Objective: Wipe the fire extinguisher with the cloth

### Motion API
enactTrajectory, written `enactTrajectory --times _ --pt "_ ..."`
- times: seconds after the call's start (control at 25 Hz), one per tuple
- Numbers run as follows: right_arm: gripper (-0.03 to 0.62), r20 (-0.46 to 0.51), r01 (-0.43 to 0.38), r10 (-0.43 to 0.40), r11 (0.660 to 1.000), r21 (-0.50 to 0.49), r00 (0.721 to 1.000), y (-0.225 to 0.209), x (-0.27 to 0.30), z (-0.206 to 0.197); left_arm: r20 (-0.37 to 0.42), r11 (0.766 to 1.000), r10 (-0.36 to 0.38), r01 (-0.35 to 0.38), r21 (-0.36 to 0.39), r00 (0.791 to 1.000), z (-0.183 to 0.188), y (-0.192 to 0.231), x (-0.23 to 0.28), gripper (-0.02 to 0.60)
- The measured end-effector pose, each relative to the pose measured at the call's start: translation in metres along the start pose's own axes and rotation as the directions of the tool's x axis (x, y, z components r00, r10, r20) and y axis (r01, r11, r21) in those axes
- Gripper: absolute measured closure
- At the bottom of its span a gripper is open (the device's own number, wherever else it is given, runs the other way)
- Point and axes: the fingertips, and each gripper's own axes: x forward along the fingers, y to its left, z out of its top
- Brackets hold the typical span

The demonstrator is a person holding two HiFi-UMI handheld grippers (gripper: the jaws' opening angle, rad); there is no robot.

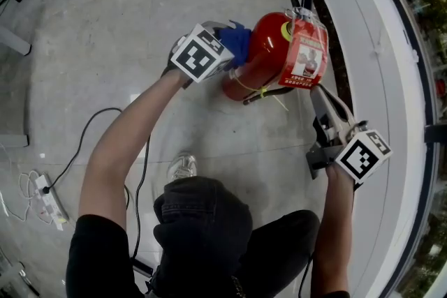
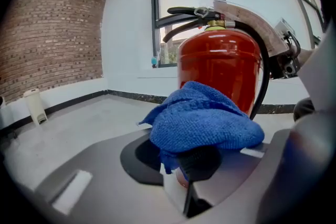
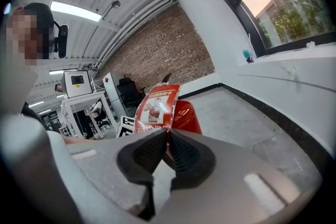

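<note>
Cloth (image 1: pixel 237 42) lies left of fire extinguisher (image 1: pixel 268 56), apparently touching.

One red metal fire extinguisher (image 1: pixel 262 51), one red-and-white laminated tag (image 1: pixel 306 56), one crumpled blue terry cloth (image 2: pixel 205 118), two grey grippers, left gripper (image 2: pixel 195 165) and right gripper (image 3: pixel 167 145), one white power strip (image 1: pixel 50 202).

Person: black short-sleeved top (image 1: pixel 94 248), dark denim trousers (image 1: pixel 202 220), one white shoe (image 1: pixel 183 167) in view.

Left gripper (image 2: pixel 190 168): grey moulded shell, black ribbed pads (image 2: pixel 207 157), a pale rectangular inset on the shell face. It carries a white left cube (image 1: pixel 202 54) printed with black square markers.

Right gripper (image 3: pixel 168 147): matching grey shell with the same pale inset and black ribbed pads (image 3: pixel 147 152). From the head view its jaws are long and pale, with a dark bracket below the right cube (image 1: pixel 363 155), marked likewise.
</note>
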Motion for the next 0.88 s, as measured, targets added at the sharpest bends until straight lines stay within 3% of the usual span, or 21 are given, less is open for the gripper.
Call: enactTrajectory --times 0.16,0.28,0.44,0.68,0.88 --pt "0.577 0.011 -0.012 0.012 1.0 0.003 1.0 0.002 0.001 0.001 -0.034 1.0 0.018 -0.018 -0.01 0.999 -0.015 -0.02 -0.014 0.543" --pt "0.578 0.031 -0.059 0.058 0.998 0.02 0.998 0.006 0.005 0.0 -0.049 0.997 0.02 -0.024 -0.068 0.999 -0.027 -0.039 -0.02 0.543" --pt "0.577 0.044 -0.028 0.026 0.999 0.03 0.999 0.002 0.006 -0.003 -0.063 0.988 0.01 -0.019 -0.152 0.998 -0.036 -0.063 -0.026 0.543" --pt "0.577 0.06 -0.01 0.009 1.0 0.013 0.998 0.001 0.006 -0.004 -0.093 0.981 -0.01 -0.008 -0.195 0.996 -0.039 -0.093 -0.025 0.543" --pt "0.576 0.062 0.018 -0.019 1.0 0.015 0.998 -0.001 0.005 -0.005 -0.092 0.971 -0.084 0.061 -0.23 0.992 -0.039 -0.121 -0.015 0.543"
